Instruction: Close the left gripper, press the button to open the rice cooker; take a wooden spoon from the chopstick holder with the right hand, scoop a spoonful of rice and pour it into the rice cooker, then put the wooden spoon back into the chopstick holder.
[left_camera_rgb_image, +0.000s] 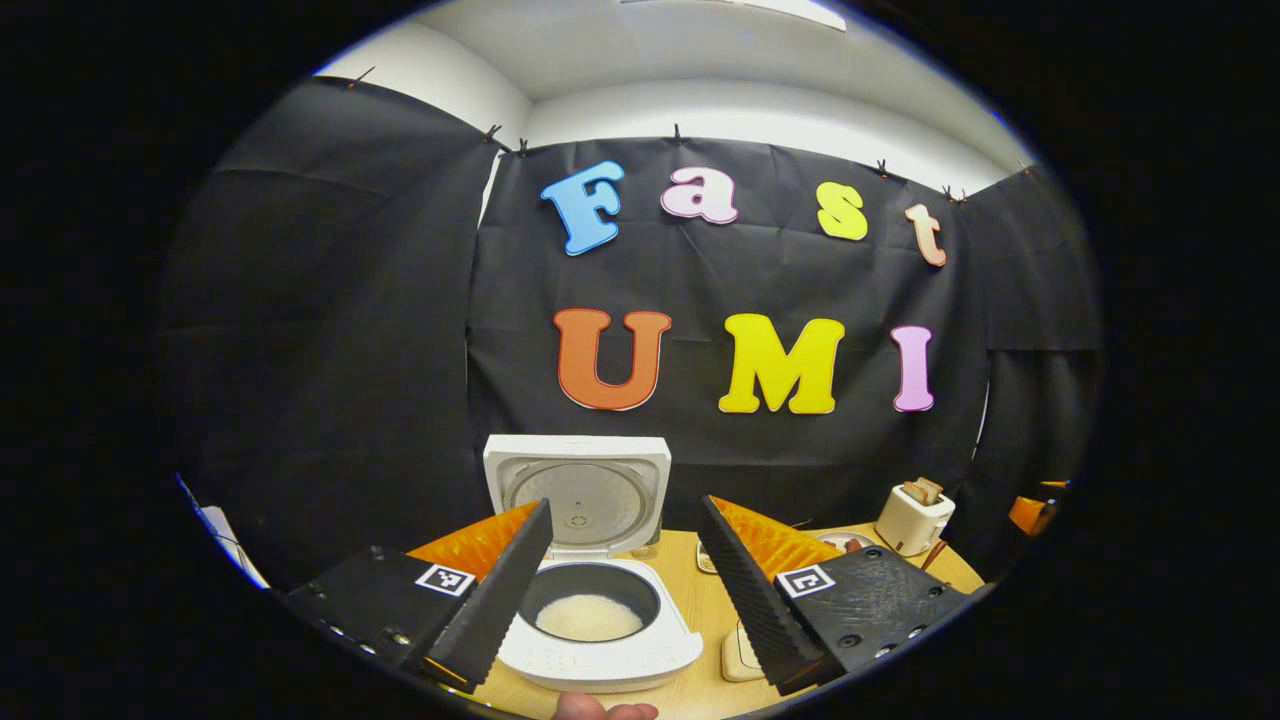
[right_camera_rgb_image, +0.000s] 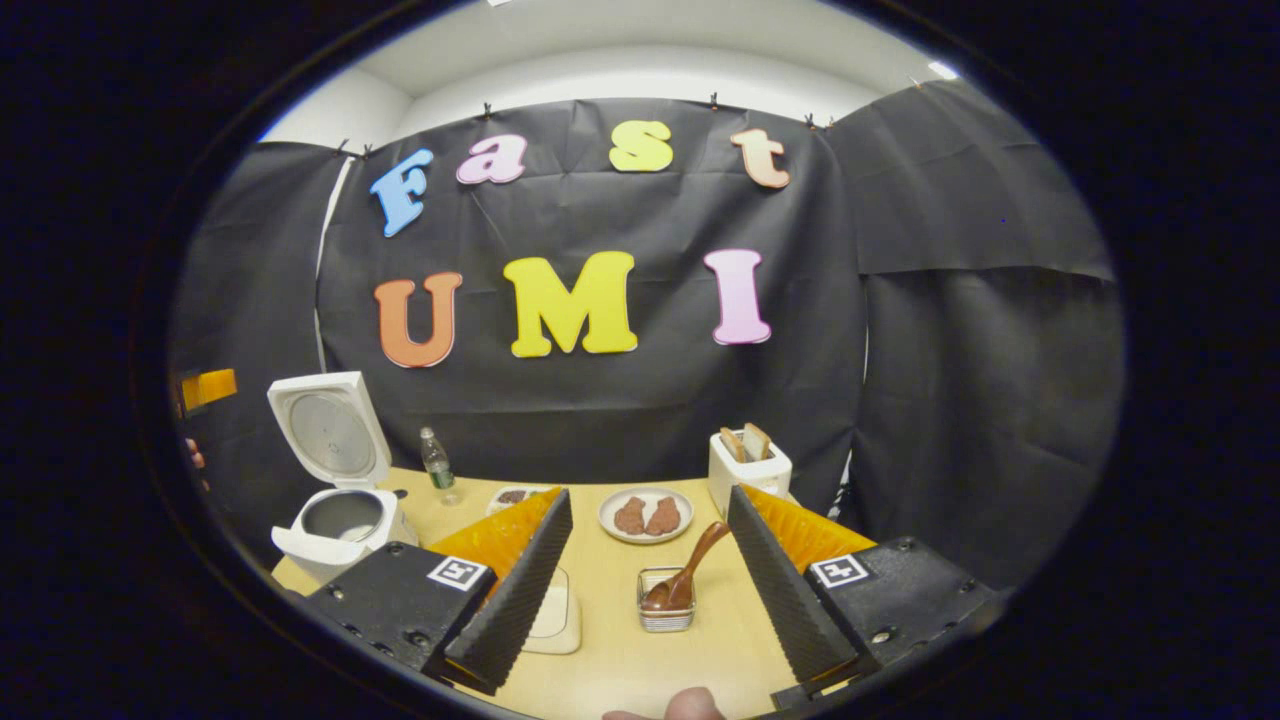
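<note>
White rice cooker (left_camera_rgb_image: 598, 600) stands lid-up, rice inside; wooden spoon (right_camera_rgb_image: 688, 577) leans in the chopstick holder (right_camera_rgb_image: 667, 603).

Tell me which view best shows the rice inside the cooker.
The left gripper view: it looks straight down into the open rice cooker, with the rice plainly visible. In the right gripper view the cooker sits far left, its contents unclear.

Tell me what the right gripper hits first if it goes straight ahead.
Probably the wooden spoon in the small holder, which sits on the table between the open right gripper fingers. Depth is unclear; the plate lies beyond.
</note>
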